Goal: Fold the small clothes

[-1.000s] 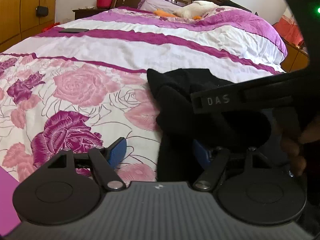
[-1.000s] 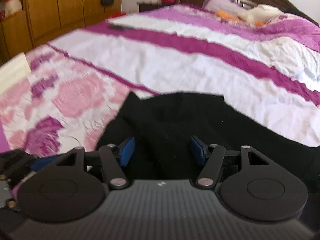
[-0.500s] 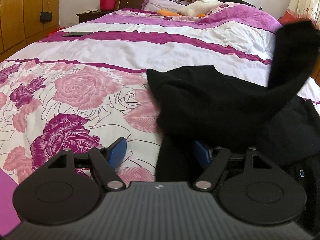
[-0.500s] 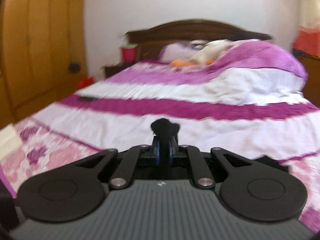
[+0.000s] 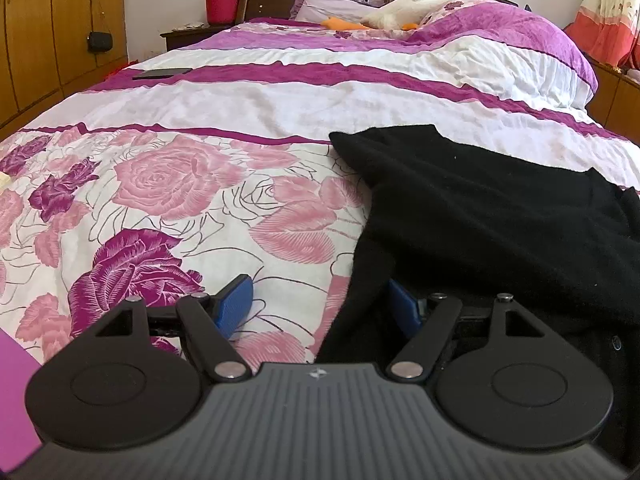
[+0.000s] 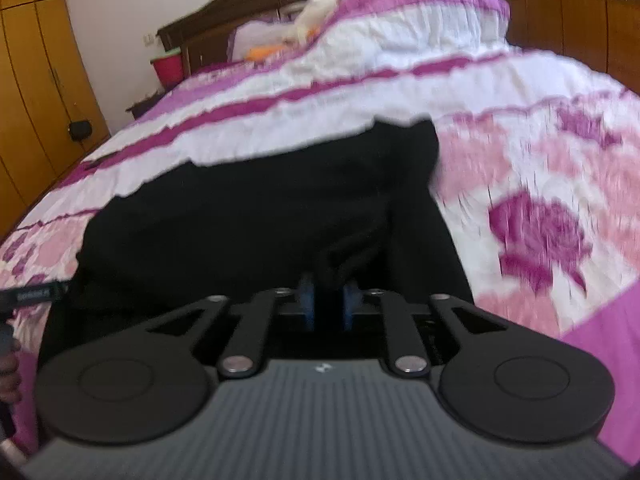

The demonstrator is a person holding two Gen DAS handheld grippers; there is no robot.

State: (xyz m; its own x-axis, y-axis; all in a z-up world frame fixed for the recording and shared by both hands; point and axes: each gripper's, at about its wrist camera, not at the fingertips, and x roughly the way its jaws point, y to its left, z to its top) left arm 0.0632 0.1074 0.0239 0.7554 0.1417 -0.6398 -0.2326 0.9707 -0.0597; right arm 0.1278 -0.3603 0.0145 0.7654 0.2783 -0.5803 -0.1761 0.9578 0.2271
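A black knit garment (image 5: 492,216) lies spread on the floral bedspread (image 5: 168,184), right of centre in the left wrist view. My left gripper (image 5: 320,304) is open and rests low at the garment's near left edge; its right blue pad is partly under black cloth. In the right wrist view the garment (image 6: 260,208) fills the middle. My right gripper (image 6: 329,304) is nearly shut, with a fold of the black garment pinched between its blue pads. The view is blurred.
A dark phone (image 5: 162,73) lies far left on the bed. Pillows and a soft toy (image 5: 400,12) sit by the headboard. A red bucket (image 5: 221,6) stands on the nightstand. Wooden wardrobes (image 5: 48,32) line the left wall.
The right gripper closed on the garment, lifted a part of it high, then carried it down to the right. The raised black flap now lies flat. The left gripper stayed put.
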